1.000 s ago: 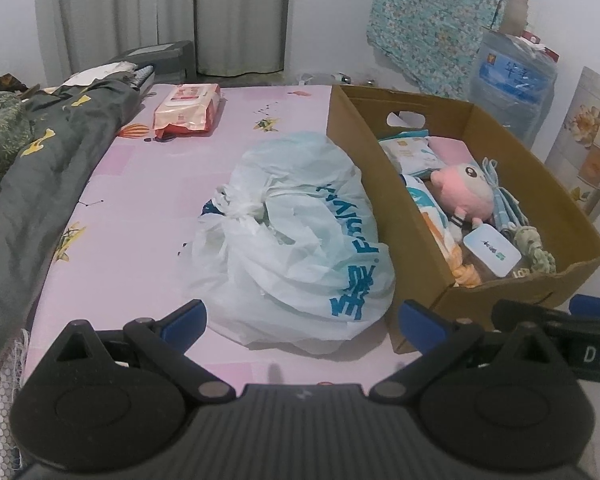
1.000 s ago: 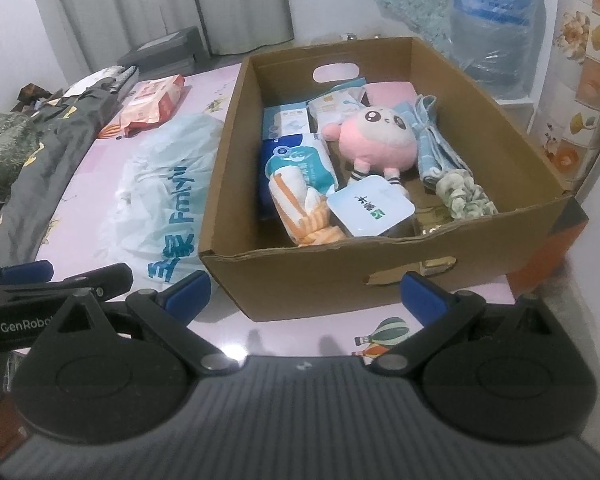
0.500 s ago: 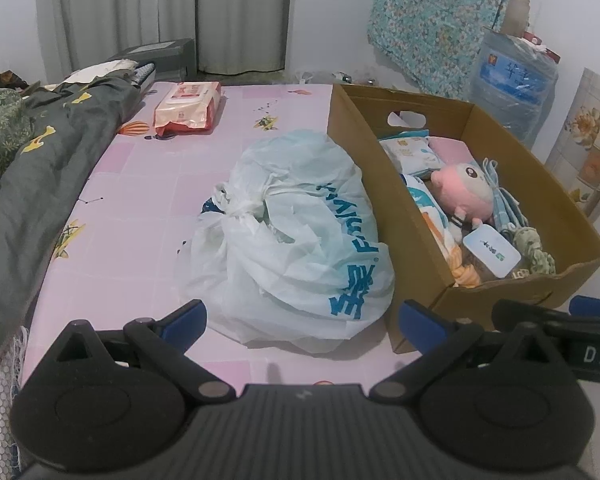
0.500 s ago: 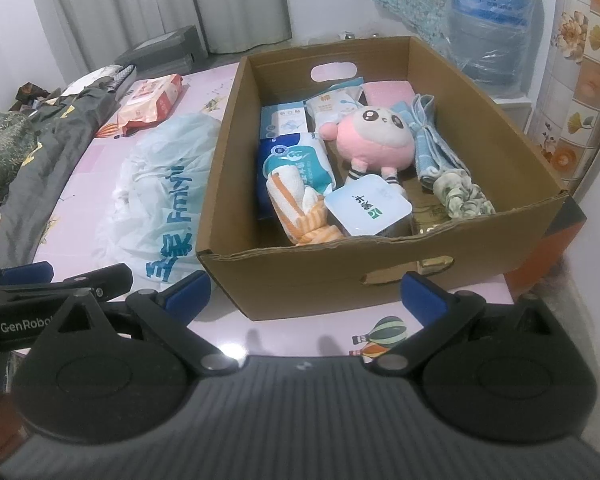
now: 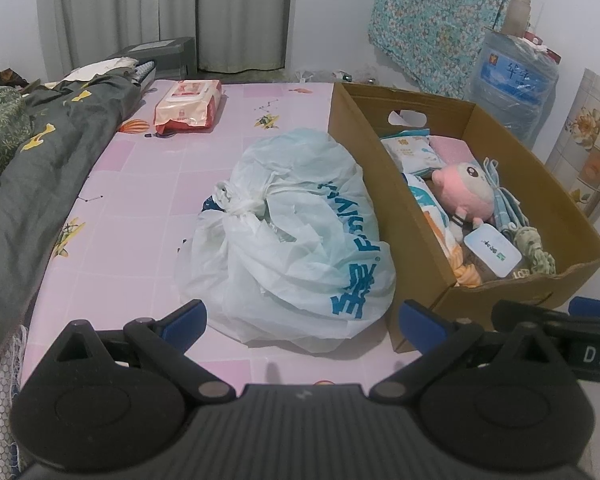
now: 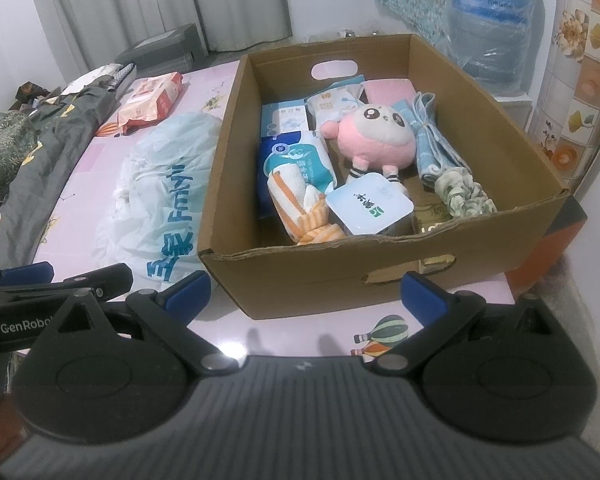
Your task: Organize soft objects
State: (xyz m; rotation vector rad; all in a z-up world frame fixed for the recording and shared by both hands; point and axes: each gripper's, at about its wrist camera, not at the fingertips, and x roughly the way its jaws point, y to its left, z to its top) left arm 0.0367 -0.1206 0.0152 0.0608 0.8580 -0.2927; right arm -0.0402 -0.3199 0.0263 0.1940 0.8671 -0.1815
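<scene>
The left tool [image 5: 302,314], fingers spread and empty, points straight at the knotted white plastic bag with blue lettering [image 5: 300,236], which lies just ahead on the pink bed sheet [image 5: 140,216] with its long axis running away from it. The right tool [image 6: 305,292], likewise released, faces the brown cardboard box [image 6: 320,272] touching the bag's right side, so the left is probably nearer the bag.

bag [image 5: 300,232] left of box [image 6: 340,276], apparently touching | plush [image 6: 376,140] in box | wipes pack [image 5: 188,104] behind bag
</scene>
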